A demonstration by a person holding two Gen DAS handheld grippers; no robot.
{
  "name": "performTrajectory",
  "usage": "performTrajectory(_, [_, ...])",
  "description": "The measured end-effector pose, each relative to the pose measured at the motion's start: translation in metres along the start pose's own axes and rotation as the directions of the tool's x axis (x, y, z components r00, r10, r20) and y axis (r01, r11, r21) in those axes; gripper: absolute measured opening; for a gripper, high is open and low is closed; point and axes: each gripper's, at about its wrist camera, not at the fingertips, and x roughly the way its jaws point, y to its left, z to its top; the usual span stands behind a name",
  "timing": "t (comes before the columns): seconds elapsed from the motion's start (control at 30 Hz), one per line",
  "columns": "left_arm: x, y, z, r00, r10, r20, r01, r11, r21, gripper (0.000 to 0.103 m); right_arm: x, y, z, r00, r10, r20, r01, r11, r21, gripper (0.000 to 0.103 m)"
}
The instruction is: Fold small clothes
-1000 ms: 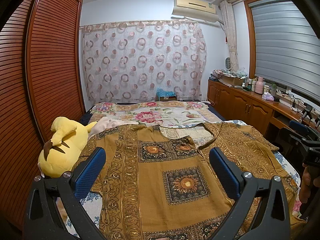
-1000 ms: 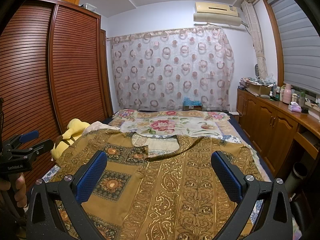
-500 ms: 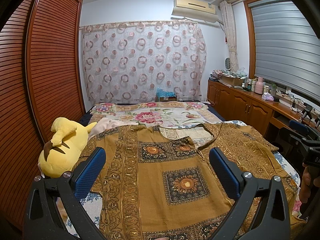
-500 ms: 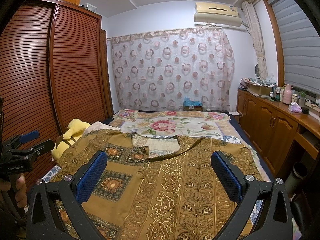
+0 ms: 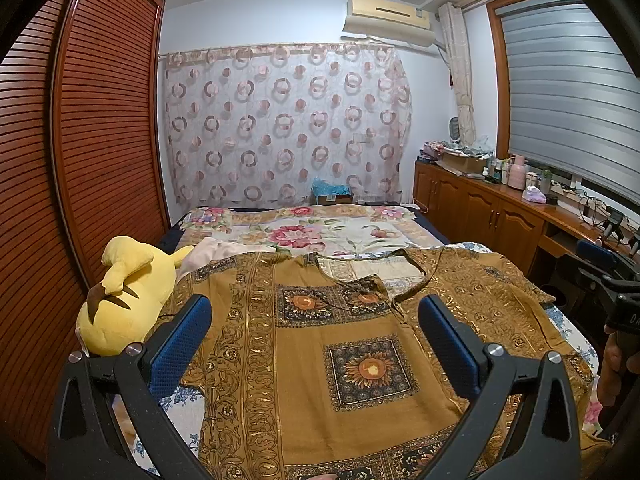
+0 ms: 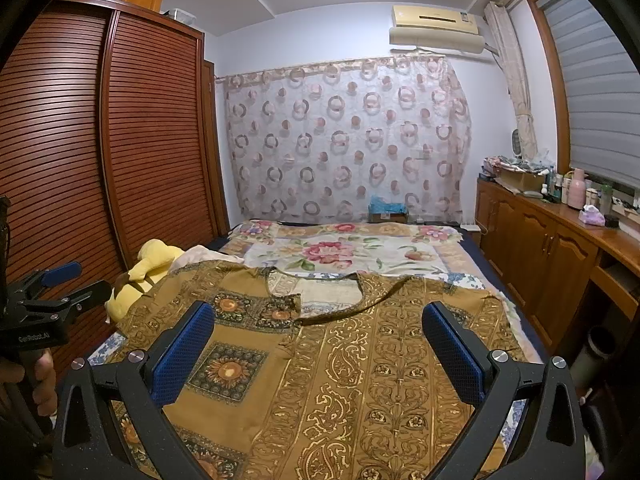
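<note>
Blue-padded fingers [image 5: 182, 344] of the left gripper [image 5: 316, 344] are spreading wide, holding nothing; the right gripper [image 6: 320, 348] is likewise gaping apart above the cloth. Below both, the brown patterned garment [image 5: 320, 344] is lying spread flat across the bed [image 5: 320, 232], a yellow plush toy [image 5: 124, 300] resting beside its left edge.

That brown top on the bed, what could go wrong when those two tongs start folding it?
Three things, I think:
1. The top is wide and partly folded already; open tongs may pinch only one layer, and the fold may come out crooked.
2. A loose strap crosses the neckline and might snag.
3. The yellow plush touches the top's left edge and could get dragged.
</note>
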Motion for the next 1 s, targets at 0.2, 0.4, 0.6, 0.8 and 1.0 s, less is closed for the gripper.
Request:
performTrajectory(0.2, [0.000, 0.001, 0.000, 1.000, 0.001, 0.001, -0.001, 1.000, 0.002, 0.103, 0.001, 0.000, 0.000, 1.000, 0.002, 0.000, -0.002, 1.000, -0.001, 0.103])
performTrajectory(0.4, [0.005, 0.004, -0.001, 1.000, 0.009, -0.030, -0.009, 1.000, -0.002, 0.103, 0.012, 0.000, -0.005, 0.999, 0.017, -0.031, -0.017, 1.000, -0.007, 0.103])
performTrajectory(0.6, [0.016, 0.026, -0.009, 0.996, 0.017, -0.092, -0.021, 0.999, -0.035, 0.103, 0.028, 0.001, -0.011, 0.997, 0.041, -0.071, -0.042, 0.999, -0.013, 0.103])
performTrajectory(0.8, [0.037, 0.068, -0.029, 0.988, -0.019, -0.150, 0.008, 0.997, -0.076, 0.103, 0.043, 0.003, -0.011, 0.992, 0.068, -0.109, -0.072, 0.997, -0.029, 0.103])
performTrajectory(1.0, [0.053, 0.104, -0.042, 0.980, 0.019, -0.197, -0.032, 0.997, -0.066, 0.103, 0.060, 0.004, -0.016, 0.981, 0.106, -0.161, -0.115, 0.992, -0.047, 0.103])
